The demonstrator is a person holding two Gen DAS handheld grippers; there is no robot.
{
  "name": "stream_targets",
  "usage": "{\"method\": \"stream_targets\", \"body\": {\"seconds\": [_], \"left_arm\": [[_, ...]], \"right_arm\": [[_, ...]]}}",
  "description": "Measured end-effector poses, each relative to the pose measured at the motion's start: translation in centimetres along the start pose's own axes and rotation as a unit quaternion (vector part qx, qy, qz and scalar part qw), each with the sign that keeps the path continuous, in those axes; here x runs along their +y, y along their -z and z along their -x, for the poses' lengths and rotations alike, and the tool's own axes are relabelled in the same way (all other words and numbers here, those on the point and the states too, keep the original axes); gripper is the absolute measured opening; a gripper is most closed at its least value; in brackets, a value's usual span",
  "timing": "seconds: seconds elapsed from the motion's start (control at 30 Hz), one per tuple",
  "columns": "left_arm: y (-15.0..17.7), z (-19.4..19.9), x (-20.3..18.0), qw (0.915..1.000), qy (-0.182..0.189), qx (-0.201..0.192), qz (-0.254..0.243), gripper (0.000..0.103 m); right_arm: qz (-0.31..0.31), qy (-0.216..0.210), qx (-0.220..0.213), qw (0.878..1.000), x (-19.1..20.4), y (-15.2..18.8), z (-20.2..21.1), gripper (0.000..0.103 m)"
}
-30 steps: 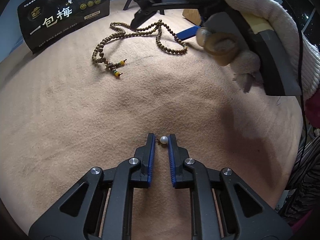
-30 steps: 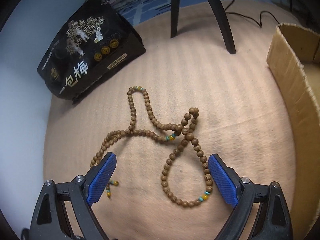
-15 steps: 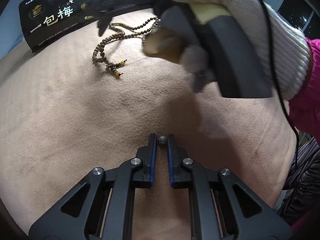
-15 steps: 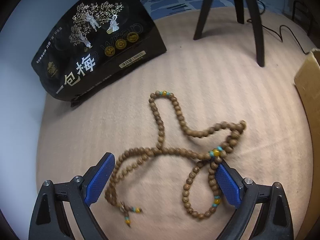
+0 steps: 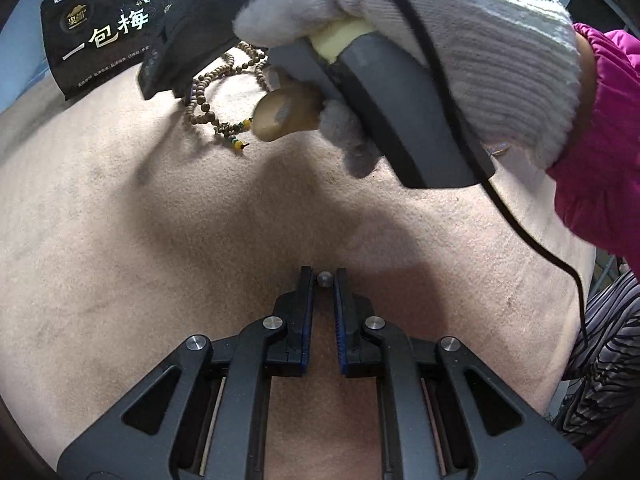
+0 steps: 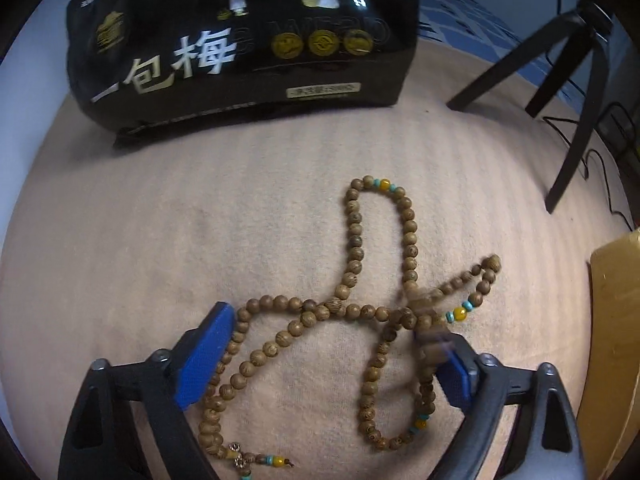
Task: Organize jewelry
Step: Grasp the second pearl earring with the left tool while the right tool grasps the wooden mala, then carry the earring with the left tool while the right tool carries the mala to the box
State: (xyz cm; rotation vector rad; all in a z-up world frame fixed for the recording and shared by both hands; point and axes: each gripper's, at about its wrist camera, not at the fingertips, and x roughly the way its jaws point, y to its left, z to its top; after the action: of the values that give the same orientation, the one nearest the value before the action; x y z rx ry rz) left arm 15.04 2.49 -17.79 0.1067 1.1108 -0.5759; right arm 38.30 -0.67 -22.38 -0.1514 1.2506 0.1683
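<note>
On the tan felt cloth point(image 5: 120, 240) seen from the left wrist, the left gripper point(image 5: 323, 280) is clamped on a small round pearl bead point(image 5: 324, 279) pinched at the very tips of its blue pads; the bead looks hard, smooth and light, apt to squirt out of a grip this far forward, though what it hangs from cannot be made out. Compared with a second ago the bead sits in shadow, for the person's gloved right hand point(image 5: 460, 52) with its tool has swung across to fill the far side, hiding most of the wooden bead necklace point(image 5: 208, 96) by the black snack bag point(image 5: 104, 36). Below the right wrist, the right gripper point(image 6: 332, 356) is closing with the necklace point(image 6: 352, 312) lying loose between its blue pads point(image 6: 200, 356), not yet pressed; the right pad is blurred against the crossing strands. The string is limp and will drape and trail, so the bunched crossing near the right pad looks the surest hold. A second back this gripper stood wider and farther right, beside the cardboard box point(image 6: 616, 340); the bag now looms closer.
</note>
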Motion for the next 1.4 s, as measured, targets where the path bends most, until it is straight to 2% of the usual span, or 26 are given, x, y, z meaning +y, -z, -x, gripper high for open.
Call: {"method": "stream_targets", "body": {"seconds": [0.07, 0.17, 0.23, 0.33, 0.63, 0.83, 1.4], "left_arm": [[-0.1, -0.1, 0.0, 1.0, -0.001, 0.001, 0.001, 0.008], [-0.2, -0.1, 0.1, 1.0, -0.003, 0.001, 0.003, 0.008], [-0.3, -0.1, 0.4, 0.9999, 0.001, 0.002, 0.012, 0.008], [-0.4, 0.0, 0.8, 0.9997, 0.003, 0.002, 0.026, 0.008], [-0.9, 0.9, 2.0, 0.9989, 0.005, 0.005, 0.046, 0.006], [-1.5, 2.0, 1.8, 0.9991, 0.0, 0.002, 0.041, 0.006], [-2.8, 6.7, -0.2, 0.9956, -0.008, -0.063, 0.069, 0.006]], "right_arm": [[0.02, -0.005, 0.0, 1.0, 0.1, 0.1, 0.3, 0.074], [0.038, -0.017, 0.0, 0.999, -0.8, 0.9, 1.2, 0.053], [0.046, -0.023, 0.001, 0.999, -1.8, 1.7, 1.9, 0.032], [0.043, -0.045, 0.003, 0.998, -2.7, 2.9, 2.5, 0.012], [0.01, -0.088, -0.008, 0.996, -5.8, 6.1, 4.0, 0.01], [-0.001, -0.109, -0.024, 0.994, -7.8, 8.5, 6.4, 0.01], [0.001, -0.124, -0.112, 0.986, -12.1, 11.9, 16.7, 0.01]]}}
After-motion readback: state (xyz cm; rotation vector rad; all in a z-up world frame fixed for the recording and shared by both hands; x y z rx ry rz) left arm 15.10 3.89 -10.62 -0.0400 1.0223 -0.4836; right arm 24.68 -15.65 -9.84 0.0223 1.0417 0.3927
